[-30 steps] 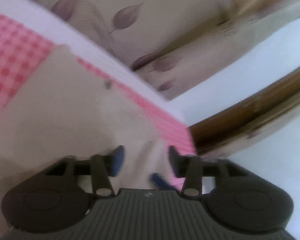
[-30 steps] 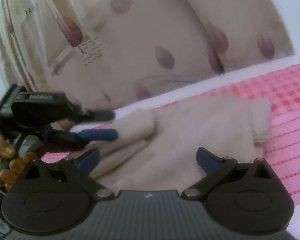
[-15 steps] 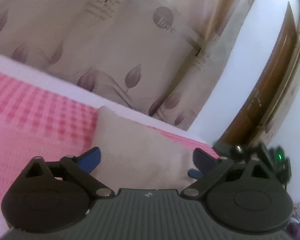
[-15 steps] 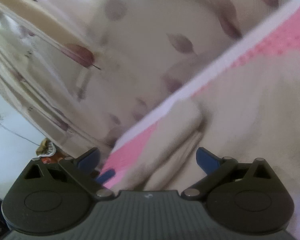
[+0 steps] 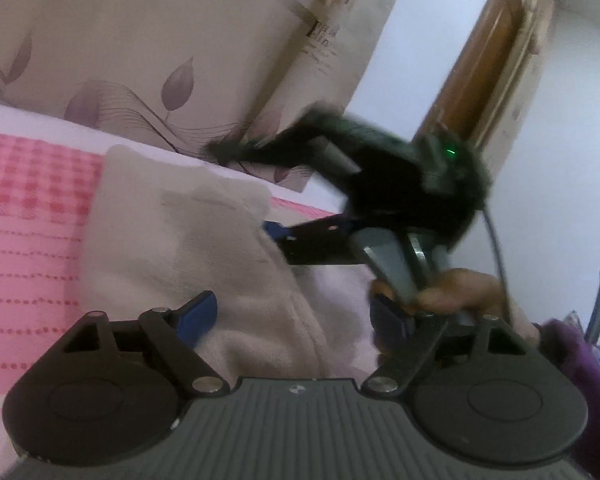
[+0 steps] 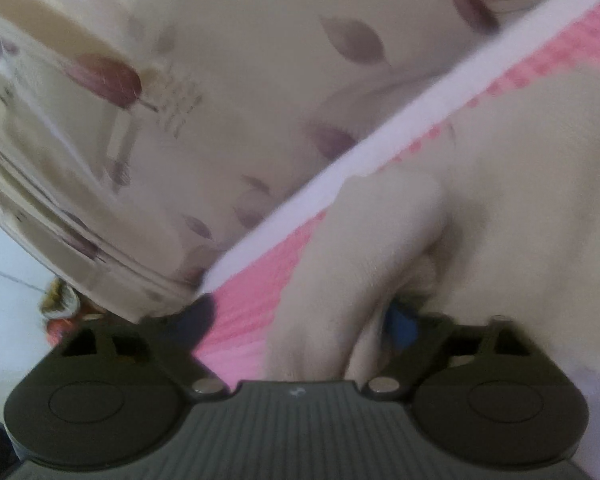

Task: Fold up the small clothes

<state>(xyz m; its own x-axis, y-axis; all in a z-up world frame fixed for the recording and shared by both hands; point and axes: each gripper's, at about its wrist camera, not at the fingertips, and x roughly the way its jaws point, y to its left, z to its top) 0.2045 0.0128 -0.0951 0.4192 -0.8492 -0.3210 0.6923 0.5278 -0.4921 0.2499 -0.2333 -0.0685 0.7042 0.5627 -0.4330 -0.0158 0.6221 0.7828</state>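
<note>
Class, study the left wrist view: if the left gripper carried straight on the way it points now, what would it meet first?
Most likely the beige garment: it already lies between the closing jaws of the left gripper and spreads ahead over the pink bedcover. The right gripper sits off to the right of that line, though depth is unclear.

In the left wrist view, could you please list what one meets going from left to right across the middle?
Pink checked bedcover → beige garment → right claw → person's hand gripping its handle.

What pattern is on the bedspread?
Pink and white checks on the bedspread, clearest in the left wrist view.
</note>
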